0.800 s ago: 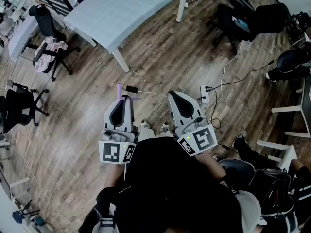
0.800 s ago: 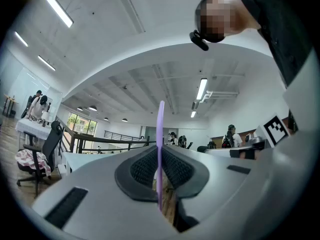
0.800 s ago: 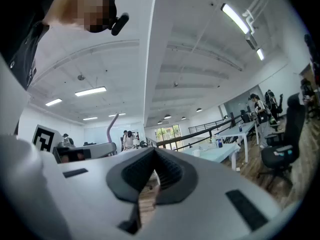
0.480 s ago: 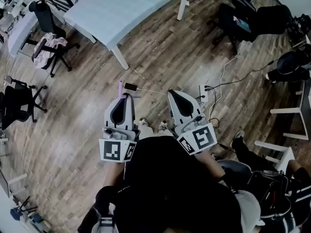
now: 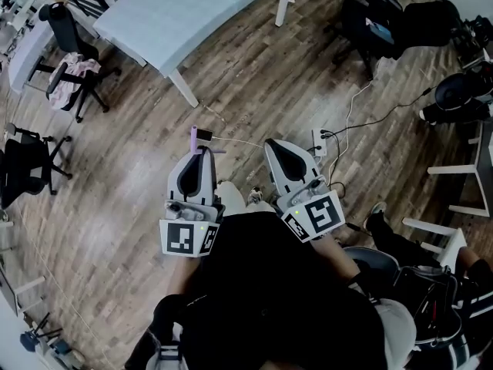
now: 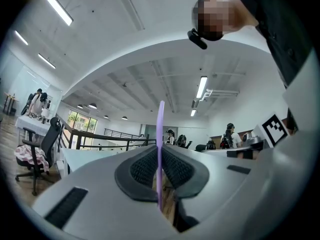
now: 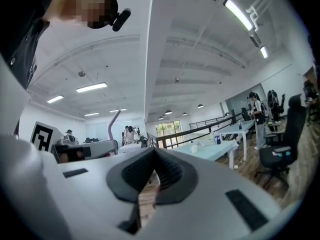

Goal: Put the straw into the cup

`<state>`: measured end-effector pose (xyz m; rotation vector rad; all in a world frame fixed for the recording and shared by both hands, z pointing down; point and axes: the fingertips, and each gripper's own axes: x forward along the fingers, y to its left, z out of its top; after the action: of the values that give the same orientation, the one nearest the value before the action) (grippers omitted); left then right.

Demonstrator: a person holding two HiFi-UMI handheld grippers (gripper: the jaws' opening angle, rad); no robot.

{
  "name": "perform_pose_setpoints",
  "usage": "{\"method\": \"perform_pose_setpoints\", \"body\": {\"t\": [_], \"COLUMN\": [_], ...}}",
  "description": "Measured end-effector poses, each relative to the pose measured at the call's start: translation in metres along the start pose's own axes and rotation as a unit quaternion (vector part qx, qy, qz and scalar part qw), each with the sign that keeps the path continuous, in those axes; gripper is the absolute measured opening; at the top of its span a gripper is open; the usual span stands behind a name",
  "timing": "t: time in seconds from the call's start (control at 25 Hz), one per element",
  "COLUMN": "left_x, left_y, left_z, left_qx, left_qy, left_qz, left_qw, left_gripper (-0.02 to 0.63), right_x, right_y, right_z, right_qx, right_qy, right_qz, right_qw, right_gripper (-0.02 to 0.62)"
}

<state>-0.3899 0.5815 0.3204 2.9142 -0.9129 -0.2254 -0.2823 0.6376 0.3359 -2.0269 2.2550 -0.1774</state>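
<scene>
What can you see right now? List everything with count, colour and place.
table: one, pale blue, far ahead
cup: one, white, on that table
office chairs: several, black, left and upper right
pink cloth: one, draped on a left chair
phone: one, dark, on the floor ahead of the grippers
power strip: one, white, on the floor, cables plugged in
straw: one, purple, upright between the left jaws
left gripper: grey, shut on straw
right gripper: grey, shut, empty

Black top [image 5: 269, 284]; grey, black-padded left tool [image 5: 197, 154]
</scene>
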Motion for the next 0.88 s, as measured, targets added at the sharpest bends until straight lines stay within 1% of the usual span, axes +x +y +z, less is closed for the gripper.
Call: {"method": "perform_pose_setpoints", "body": {"t": [0.16,0.44,0.88], "left_x": [0.008,0.054,0.168], "left_y": [0.001,0.020,0.083], "left_z": [-0.004,-0.008,-0.013], "left_qx": [-0.002,-0.007,-0.026], "left_qy": [0.008,0.003,-0.001], "left_qz": [-0.005,-0.013,-0.033], "left_qw": [1.0000,0.9999,0.9991], "left_gripper": [0.031,0.031,0.031], "right_x": [0.002,0.037,0.139], "right_y": [-0.009,-0.043,-0.097], "right_z": [0.002,-0.001,0.010], "right_qx": [0.013,0.019,0.017], "right_qy": [-0.003,0.007,0.022], "right_qz": [-0.003,-0.016,-0.033], "right_qw": [1.000,1.000,0.999], "right_gripper": [0.008,0.008,0.008]}}
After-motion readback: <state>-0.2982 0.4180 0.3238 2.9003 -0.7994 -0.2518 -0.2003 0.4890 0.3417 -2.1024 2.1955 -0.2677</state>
